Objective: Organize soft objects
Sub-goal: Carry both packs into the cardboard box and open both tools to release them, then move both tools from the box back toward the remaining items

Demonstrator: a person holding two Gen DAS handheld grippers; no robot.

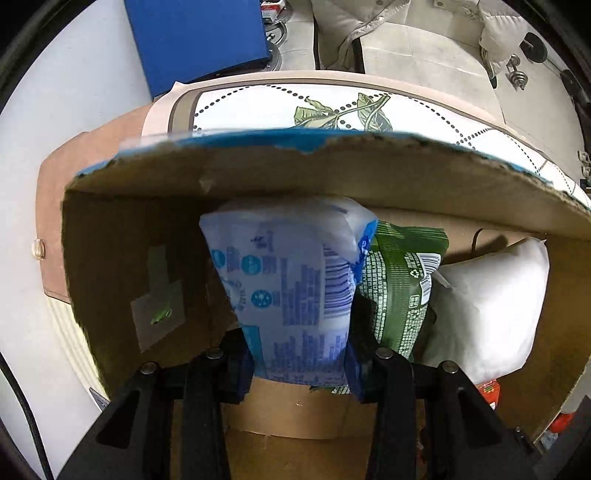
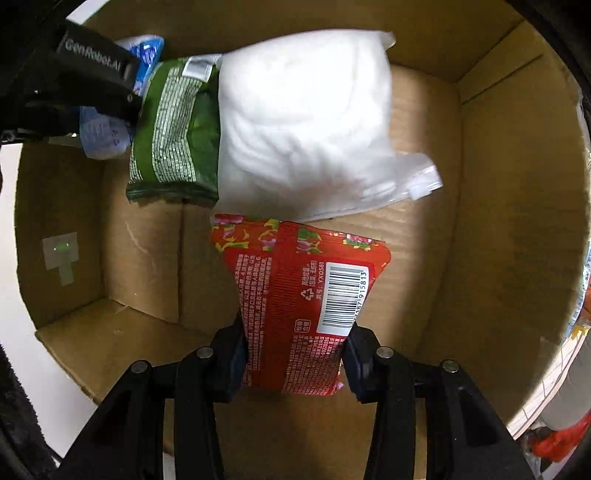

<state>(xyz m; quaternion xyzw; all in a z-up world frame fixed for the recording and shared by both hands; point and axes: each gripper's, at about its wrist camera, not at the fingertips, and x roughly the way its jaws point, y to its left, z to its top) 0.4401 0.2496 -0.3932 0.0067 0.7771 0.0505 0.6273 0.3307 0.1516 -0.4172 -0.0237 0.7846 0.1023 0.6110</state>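
My left gripper is shut on a pale blue tissue pack, held inside a cardboard box against its far wall. Beside it stand a green pack and a white soft bag. My right gripper is shut on a red tissue pack low inside the same box. In the right wrist view the green pack and white bag lie ahead, and the left gripper's body holds the blue pack at top left.
The box sits on a leaf-patterned cloth. A blue panel and a pale quilted jacket lie beyond it. A taped patch is on the box's left wall. Bare box floor lies left of the red pack.
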